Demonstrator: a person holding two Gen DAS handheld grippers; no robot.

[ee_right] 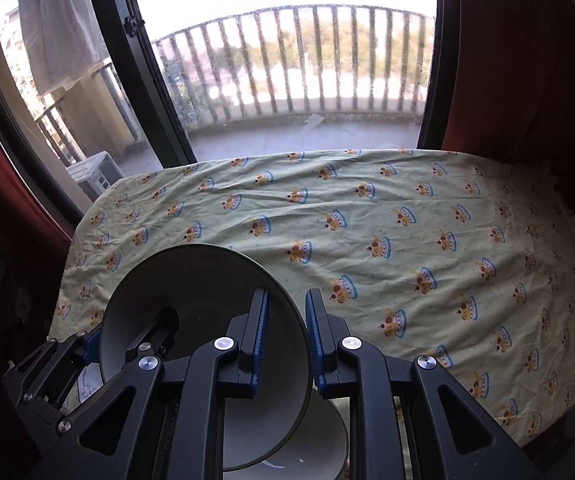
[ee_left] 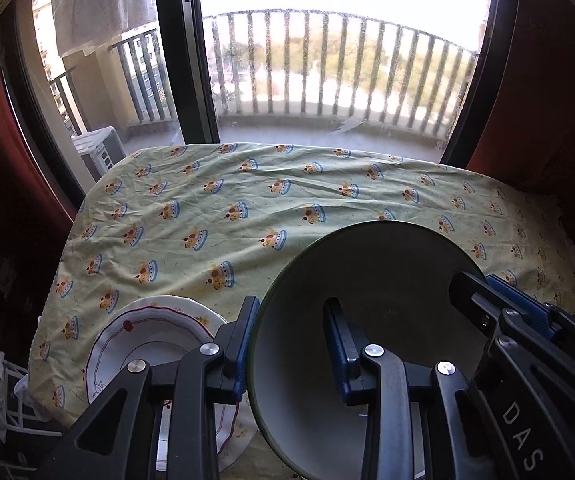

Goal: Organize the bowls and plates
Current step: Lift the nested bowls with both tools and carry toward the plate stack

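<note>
A grey bowl with a dark green rim (ee_left: 371,304) is held between both grippers above the near edge of the table. My left gripper (ee_left: 291,344) straddles its left rim, one finger outside and one inside. My right gripper (ee_right: 286,332) straddles its right rim (ee_right: 287,304) the same way and also shows in the left wrist view (ee_left: 503,308). A white plate with a red wavy border (ee_left: 147,332) lies on the cloth below and left of the bowl. Another grey dish (ee_right: 327,436) sits under the bowl.
The table wears a pale green cloth printed with crowns (ee_left: 247,200), wrinkled across the middle. A glass balcony door (ee_left: 327,80) stands behind it, with red curtains at both sides (ee_right: 527,60). A white wire rack (ee_left: 3,400) sits left of the table.
</note>
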